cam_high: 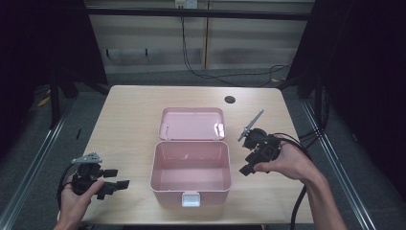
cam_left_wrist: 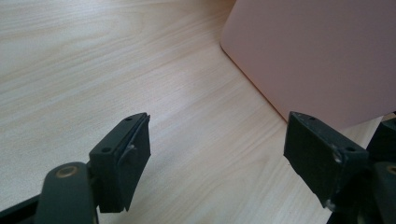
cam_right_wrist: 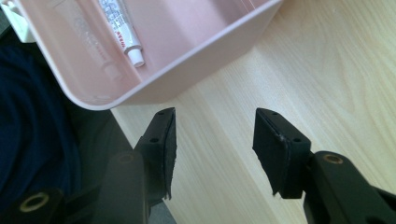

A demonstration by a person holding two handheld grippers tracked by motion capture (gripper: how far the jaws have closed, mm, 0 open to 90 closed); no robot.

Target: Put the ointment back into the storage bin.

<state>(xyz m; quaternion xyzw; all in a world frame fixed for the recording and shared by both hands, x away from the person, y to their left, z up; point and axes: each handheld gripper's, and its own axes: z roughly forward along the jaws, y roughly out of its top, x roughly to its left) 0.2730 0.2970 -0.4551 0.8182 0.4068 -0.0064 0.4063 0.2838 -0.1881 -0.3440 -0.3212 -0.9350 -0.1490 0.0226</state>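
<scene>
The pink box [cam_high: 190, 177] stands open on the table [cam_high: 124, 120], between the two grippers, with its lid [cam_high: 192, 123] folded back flat on the far side. The left gripper [cam_high: 115, 179] rests low near the table edge, its jaws spread wide with nothing between them; from this gripper the box wall [cam_left_wrist: 317, 60] is just ahead and a little to the side, not touching. The right gripper [cam_high: 249, 155] is held beside the other wall of the box, jaws partly apart and also empty; in the right gripper view the rounded corner of the box [cam_right_wrist: 154, 88] is just in front of the jaws and bare wood lies between the pads. Inside the box, near this corner, lies a small white tube [cam_right_wrist: 120, 28] with printed text; beside it there seems to be a second, pale thing, but it is too faint to name. I judge the box to be of thin hard plastic, light and quite stiff, with smooth glossy walls that can slip between rubber pads. A good place to hold it is the upper rim of a side wall, one pad inside and one outside. The lid is light too and should turn easily on its hinge; I would take it at the free far edge. The white latch [cam_high: 190, 199] at the near wall looks small and perhaps fragile, so it needs a gentle press.
</scene>
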